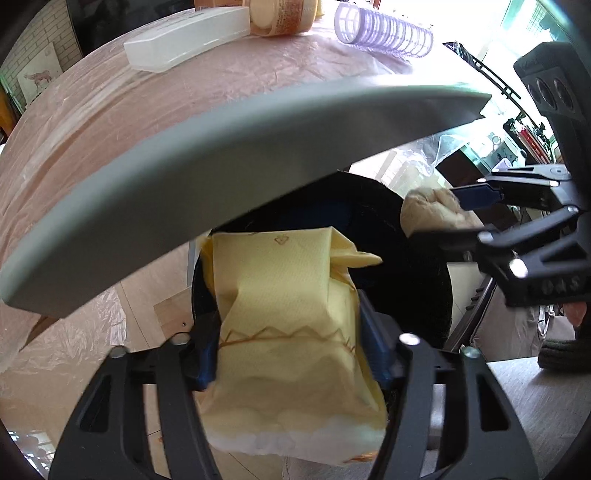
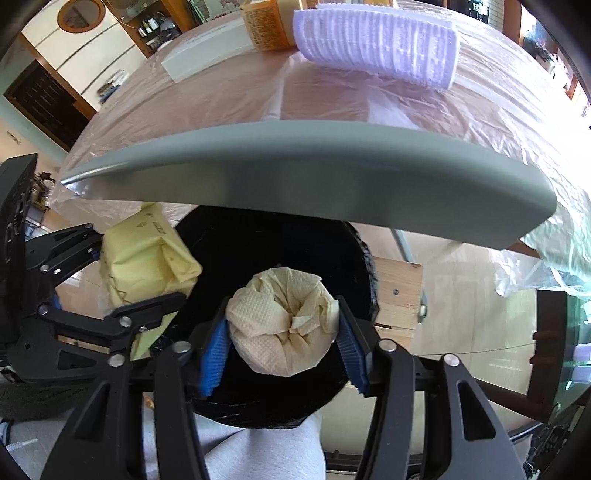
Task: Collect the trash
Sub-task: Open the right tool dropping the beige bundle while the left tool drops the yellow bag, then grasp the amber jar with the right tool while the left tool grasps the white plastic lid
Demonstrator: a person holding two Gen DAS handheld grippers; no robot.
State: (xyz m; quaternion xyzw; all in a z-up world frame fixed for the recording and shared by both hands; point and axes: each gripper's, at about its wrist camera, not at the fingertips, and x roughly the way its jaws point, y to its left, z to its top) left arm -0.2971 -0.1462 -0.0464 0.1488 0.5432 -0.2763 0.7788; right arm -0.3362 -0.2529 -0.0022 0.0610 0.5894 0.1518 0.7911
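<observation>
A yellow wrapped packet (image 1: 284, 295) sits between the blue pads of my left gripper (image 1: 286, 321), whose jaws stand apart and do not press on it. A crumpled beige paper towel ball (image 2: 284, 325) lies between the pads of my right gripper (image 2: 282, 332), with small gaps at its sides. Both grippers point down over the mouth of a black trash bin (image 2: 258, 251), below the table's grey edge (image 2: 295, 177). The right wrist view also shows the left gripper (image 2: 136, 266) and the packet (image 2: 144, 254). The left wrist view shows the right gripper (image 1: 443, 214) and the ball (image 1: 428, 210).
The table (image 1: 110, 122) is covered with clear plastic sheet. On its far side lie a long white box (image 1: 188, 37), an orange jar (image 1: 280, 14) and a purple hair roller (image 1: 384, 29). A wooden block (image 2: 399, 295) stands right of the bin. A person's grey trouser leg (image 2: 258, 454) is below.
</observation>
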